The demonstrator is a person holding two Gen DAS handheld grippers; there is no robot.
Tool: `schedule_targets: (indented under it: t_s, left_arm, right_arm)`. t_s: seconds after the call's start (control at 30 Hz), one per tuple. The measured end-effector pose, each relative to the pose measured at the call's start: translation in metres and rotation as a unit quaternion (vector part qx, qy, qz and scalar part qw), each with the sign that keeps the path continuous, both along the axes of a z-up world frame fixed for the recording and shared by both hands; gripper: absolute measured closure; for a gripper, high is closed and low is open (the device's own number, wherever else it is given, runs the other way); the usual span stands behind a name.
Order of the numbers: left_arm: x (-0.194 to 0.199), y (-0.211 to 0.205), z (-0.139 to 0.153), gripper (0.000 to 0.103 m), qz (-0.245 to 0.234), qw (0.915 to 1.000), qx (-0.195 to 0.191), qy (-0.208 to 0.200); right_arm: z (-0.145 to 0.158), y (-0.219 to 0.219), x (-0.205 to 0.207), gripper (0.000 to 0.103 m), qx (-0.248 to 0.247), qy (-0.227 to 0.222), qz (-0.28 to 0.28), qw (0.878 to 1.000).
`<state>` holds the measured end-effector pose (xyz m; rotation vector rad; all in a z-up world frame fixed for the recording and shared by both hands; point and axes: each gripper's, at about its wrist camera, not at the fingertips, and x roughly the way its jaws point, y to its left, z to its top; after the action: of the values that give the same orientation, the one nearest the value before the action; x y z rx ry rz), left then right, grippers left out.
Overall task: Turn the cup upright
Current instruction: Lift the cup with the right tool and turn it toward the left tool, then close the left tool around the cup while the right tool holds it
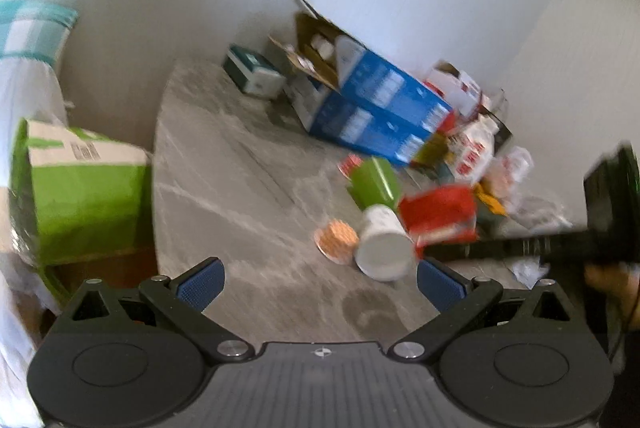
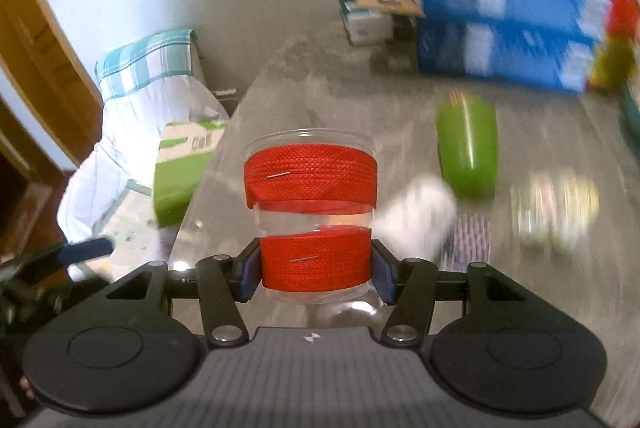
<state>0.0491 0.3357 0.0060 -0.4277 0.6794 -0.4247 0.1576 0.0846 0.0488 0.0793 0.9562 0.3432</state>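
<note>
A clear plastic cup wrapped in two red woven bands stands with its open rim up between my right gripper's blue pads, which are shut on its lower band. In the left wrist view the same red cup shows at the right, held by the black right gripper. My left gripper is open and empty above the grey marble table. A white cup lies on its side just ahead of it, next to a green cup also on its side.
Two blue cartons and a heap of packets line the table's back right. A teal box stands at the back. An orange patterned disc lies by the white cup. A green box sits off the table's left edge.
</note>
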Motion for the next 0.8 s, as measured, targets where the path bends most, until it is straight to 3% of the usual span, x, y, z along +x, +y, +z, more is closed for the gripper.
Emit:
schedule_targets:
  t_s: [0.17,0.33,0.53,0.8]
  left_arm:
    - [-0.007,-0.017,-0.007,0.000,-0.036,0.9987,-0.011,0.034]
    - [0.000,-0.037,-0.021,0.000,-0.061,0.9935,-0.015,0.094]
    - [0.027,-0.059,-0.037,0.000,-0.082,0.9846,-0.037,0.150]
    - [0.047,-0.094,-0.051,0.001,-0.115,0.9727,-0.024,0.200]
  right_arm:
    - [-0.041,-0.006,-0.035,0.047,0.034,0.050,-0.041,0.997]
    - [-0.065,-0.009,-0.050,0.046,0.073,0.082,-0.083,0.990]
    - [-0.080,-0.009,-0.056,0.046,0.096,0.102,-0.090,0.986]
    - [-0.091,-0.011,-0.065,0.046,0.110,0.104,-0.085,0.985]
